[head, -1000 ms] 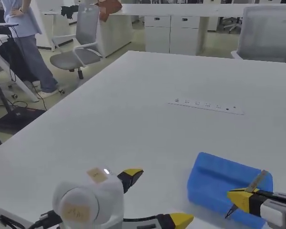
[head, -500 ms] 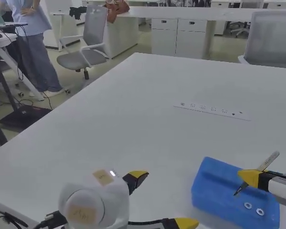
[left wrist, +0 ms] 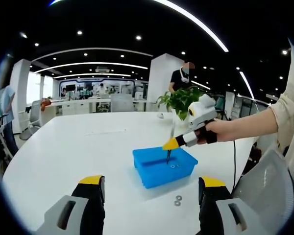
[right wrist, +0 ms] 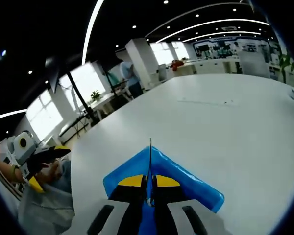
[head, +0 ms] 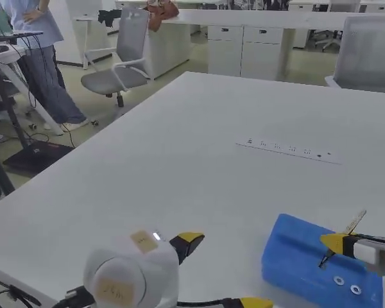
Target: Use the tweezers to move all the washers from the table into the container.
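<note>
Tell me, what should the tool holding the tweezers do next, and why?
The right tool should probably lift the tweezers out of the blue container and head for the two loose washers on the table beside it. The tips sit inside the container, where two other washers already lie; the loose pair seems left.

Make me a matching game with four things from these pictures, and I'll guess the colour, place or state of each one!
Things:
1 tweezers
2 left claw
3 container
4 chair

Matches:
a blue
b open
c standing on the floor
d gripped in the right claw

Pairs: 1-d, 2-b, 3-a, 4-c
</note>
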`<state>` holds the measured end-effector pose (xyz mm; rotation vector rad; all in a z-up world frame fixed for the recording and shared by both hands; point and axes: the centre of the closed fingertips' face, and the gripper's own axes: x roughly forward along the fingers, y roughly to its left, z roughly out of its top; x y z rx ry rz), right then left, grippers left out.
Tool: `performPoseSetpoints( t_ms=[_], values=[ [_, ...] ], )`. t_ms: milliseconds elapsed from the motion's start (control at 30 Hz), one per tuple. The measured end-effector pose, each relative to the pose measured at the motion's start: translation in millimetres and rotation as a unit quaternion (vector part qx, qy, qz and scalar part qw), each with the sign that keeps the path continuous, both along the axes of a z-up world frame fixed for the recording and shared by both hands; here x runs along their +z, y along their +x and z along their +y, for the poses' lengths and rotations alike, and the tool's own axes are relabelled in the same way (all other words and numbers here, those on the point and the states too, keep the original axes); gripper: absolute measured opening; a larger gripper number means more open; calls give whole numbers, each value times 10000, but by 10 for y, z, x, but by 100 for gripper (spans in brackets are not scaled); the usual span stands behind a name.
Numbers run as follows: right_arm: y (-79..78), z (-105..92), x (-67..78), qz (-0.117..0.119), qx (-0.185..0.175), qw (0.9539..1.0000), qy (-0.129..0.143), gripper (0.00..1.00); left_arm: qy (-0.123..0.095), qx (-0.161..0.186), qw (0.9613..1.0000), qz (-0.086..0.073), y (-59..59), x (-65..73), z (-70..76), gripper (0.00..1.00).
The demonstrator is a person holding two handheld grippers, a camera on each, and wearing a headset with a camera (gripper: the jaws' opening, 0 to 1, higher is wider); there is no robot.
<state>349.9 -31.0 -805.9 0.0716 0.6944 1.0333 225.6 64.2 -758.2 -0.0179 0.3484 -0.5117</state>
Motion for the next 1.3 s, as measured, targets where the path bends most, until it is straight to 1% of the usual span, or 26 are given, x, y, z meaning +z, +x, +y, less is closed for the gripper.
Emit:
performPoseSetpoints(
  t_ms=[67,200,333,467,567,667,767,833,867,933,1033,1133,1300],
  values=[
    [0,-3,-46,0,21,10000,-87,3,-17,13,10000,1,1,0,6,80],
    [-3,-11,-95,18,49,9999,-164,3,-13,20,10000,-9,0,3,9,79],
    [21,-29,-145,-8,46,9996,-269,3,-17,27,10000,-10,0,2,11,79],
    [54,-51,-203,27,18,9994,-342,3,4,16,10000,-5,-2,-3,6,79],
    [37,-34,-217,-25,129,9992,-378,3,-12,25,10000,-9,-1,1,9,79],
    [22,-40,-239,-241,318,9975,-585,3,-22,39,10000,-8,0,3,15,79],
    [16,-34,-225,-449,484,9958,-632,4,-13,38,10000,-12,0,4,14,79],
    [-10,-32,-235,-491,596,9946,-698,4,-16,34,10000,-10,1,2,13,79],
    [-24,-18,-221,-575,680,9937,-677,4,-11,34,10000,-11,1,2,14,79],
    [-49,-11,-209,-638,756,9928,-670,4,-12,29,10000,-8,-1,4,10,79],
    [-54,2,-162,-810,813,9915,-605,4,-8,31,10000,-11,-1,6,12,79],
    [-67,25,-83,-937,827,9910,-475,4,-13,34,10000,-9,1,6,13,79],
    [-140,66,82,-1190,927,9880,-343,4,-19,24,10000,-9,2,7,9,79]
  ],
)
